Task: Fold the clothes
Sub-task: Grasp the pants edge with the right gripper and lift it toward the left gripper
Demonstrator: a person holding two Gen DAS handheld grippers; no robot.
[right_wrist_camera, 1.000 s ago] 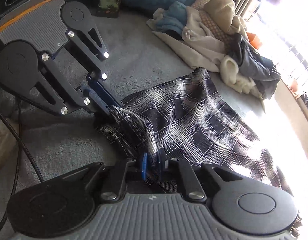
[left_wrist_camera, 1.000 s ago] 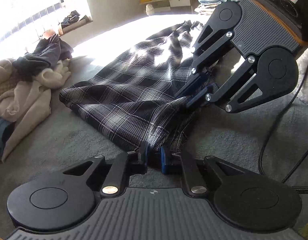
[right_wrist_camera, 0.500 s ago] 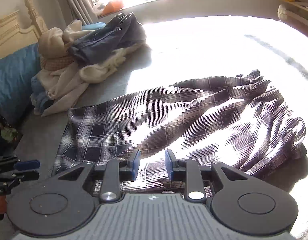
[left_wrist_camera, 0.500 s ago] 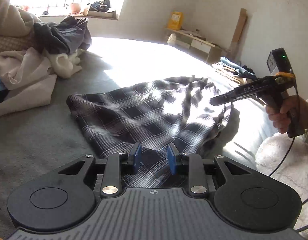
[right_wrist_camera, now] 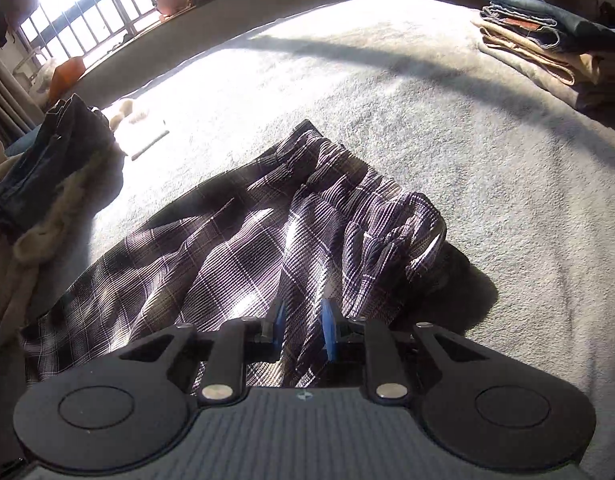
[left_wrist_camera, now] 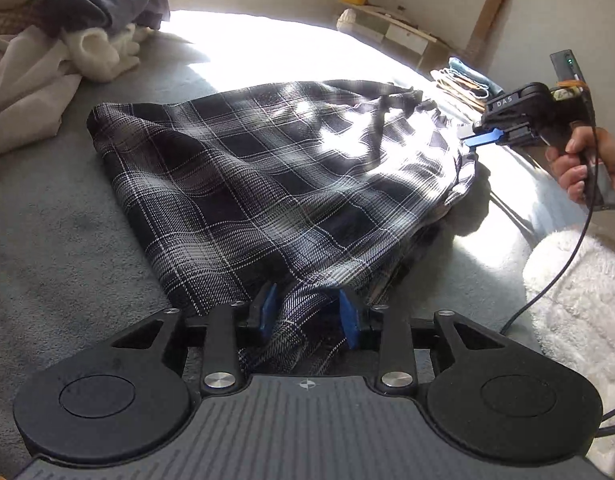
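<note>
A black-and-white plaid garment (left_wrist_camera: 275, 184) lies spread on the grey bed cover (left_wrist_camera: 59, 264). My left gripper (left_wrist_camera: 307, 316) is at its near hem. Its jaws are opening and a slack fold of plaid lies between the blue pads (left_wrist_camera: 267, 312), which do not press on it. A hand (left_wrist_camera: 583, 172) holds my right gripper (left_wrist_camera: 483, 138) in the air over the garment's gathered far-right end. In the right wrist view the right gripper (right_wrist_camera: 303, 322) hovers above the plaid garment (right_wrist_camera: 247, 248). Its jaws are closing a little with a clear gap and nothing gripped.
A heap of unfolded clothes (left_wrist_camera: 67, 20) sits at the far left, and appears as the heap (right_wrist_camera: 47, 168) in the right wrist view. A folded stack (right_wrist_camera: 547, 40) rests at the bed's far right corner. A white fluffy sleeve (left_wrist_camera: 579, 300) and a black cable (left_wrist_camera: 567, 272) are on the right.
A second ago both grippers were shut on the plaid, close together. Both have let go; the right one has swung away to the garment's far end, and the cloth now lies flatter.
</note>
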